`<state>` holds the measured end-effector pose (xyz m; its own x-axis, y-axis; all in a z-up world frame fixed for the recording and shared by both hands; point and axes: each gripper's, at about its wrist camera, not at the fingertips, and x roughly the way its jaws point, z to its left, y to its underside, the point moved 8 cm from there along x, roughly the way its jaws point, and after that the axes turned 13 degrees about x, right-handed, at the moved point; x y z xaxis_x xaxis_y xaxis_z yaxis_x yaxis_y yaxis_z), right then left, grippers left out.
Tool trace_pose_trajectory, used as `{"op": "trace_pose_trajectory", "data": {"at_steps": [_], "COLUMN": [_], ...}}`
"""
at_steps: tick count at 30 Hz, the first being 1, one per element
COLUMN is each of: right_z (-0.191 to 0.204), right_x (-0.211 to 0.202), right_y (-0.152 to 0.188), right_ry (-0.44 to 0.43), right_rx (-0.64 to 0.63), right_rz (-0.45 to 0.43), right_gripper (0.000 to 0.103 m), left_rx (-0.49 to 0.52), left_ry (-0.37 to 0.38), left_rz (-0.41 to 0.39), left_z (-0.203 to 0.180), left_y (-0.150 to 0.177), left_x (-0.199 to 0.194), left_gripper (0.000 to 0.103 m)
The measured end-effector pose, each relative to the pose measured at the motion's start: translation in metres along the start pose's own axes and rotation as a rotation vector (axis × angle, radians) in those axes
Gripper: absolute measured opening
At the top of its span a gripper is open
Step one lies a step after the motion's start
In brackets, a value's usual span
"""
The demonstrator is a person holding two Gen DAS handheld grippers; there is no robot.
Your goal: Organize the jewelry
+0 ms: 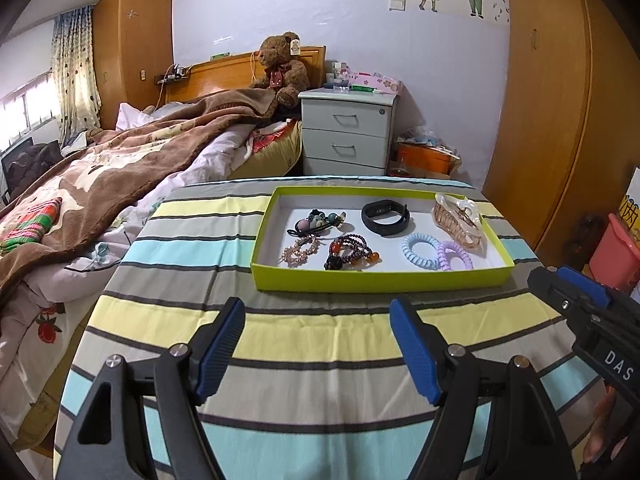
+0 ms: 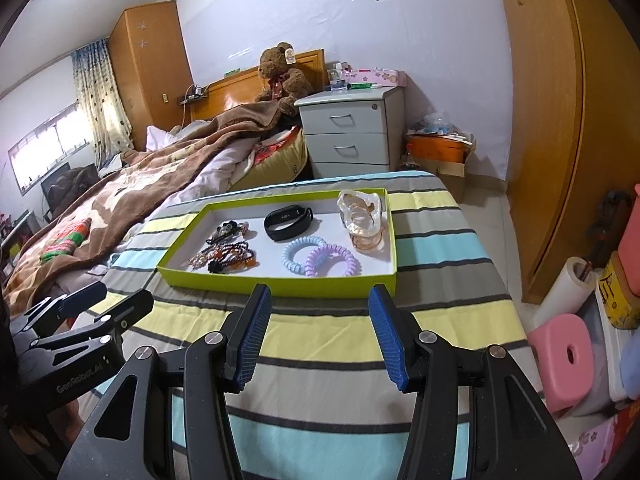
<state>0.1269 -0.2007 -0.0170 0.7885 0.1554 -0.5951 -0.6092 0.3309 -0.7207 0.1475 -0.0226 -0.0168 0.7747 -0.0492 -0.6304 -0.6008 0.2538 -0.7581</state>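
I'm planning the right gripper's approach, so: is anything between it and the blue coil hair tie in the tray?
Only the green tray's near wall lies between the open right gripper and the blue coil hair tie. The striped cloth before it is bare. The purple coil hair tie touches its right side.

Left gripper (image 1: 318,344) jaws spread wide, empty; right gripper (image 2: 320,334) same, side by side.

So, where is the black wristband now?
The wristband lies inside the green tray, at the far middle, between the hair ties on its left and the claw clip on its right.
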Motion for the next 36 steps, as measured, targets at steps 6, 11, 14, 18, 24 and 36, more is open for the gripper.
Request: {"op": "trace_pose_trajectory", "data": {"at_steps": [6,11,14,18,24,36], "right_z": [-0.001,0.001,0.002,0.001,0.002,0.004], "right_x": [-0.006,-0.01,-0.011,-0.012,-0.013,-0.016], "right_y": [0.006,0.008,0.008,0.008,0.01,0.011], "right_ry": [-0.002,-0.005,-0.006,-0.007,-0.004,-0.009], "right_rx": [0.006,0.002,-0.001,0.003,-0.007,-0.014], "right_rz": [-0.011,-0.019,-0.021,-0.021,-0.022,-0.026], "right_gripper": [0.052,0.052,0.052,0.052,0.052,0.052], "left_rx": [-0.003,-0.006,-0.006,-0.005,-0.02,-0.035], "left_ry": [-0.019,-0.016,-0.008,-0.016,-0.002,0.002], "left_rz": [-0.009,-0.014,-0.009,-0.005,0.002,-0.005], "left_z": [0.002,0.003,0.001,0.0,-0.001,0.001], "left_y": [0.006,0.007,0.009,0.009,0.012,0.014], "left_x": [-0.007,-0.009,-0.01,-0.01,-0.01,-0.014], "left_gripper": [0.084,0.084,0.085,0.086,0.087,0.088]}}
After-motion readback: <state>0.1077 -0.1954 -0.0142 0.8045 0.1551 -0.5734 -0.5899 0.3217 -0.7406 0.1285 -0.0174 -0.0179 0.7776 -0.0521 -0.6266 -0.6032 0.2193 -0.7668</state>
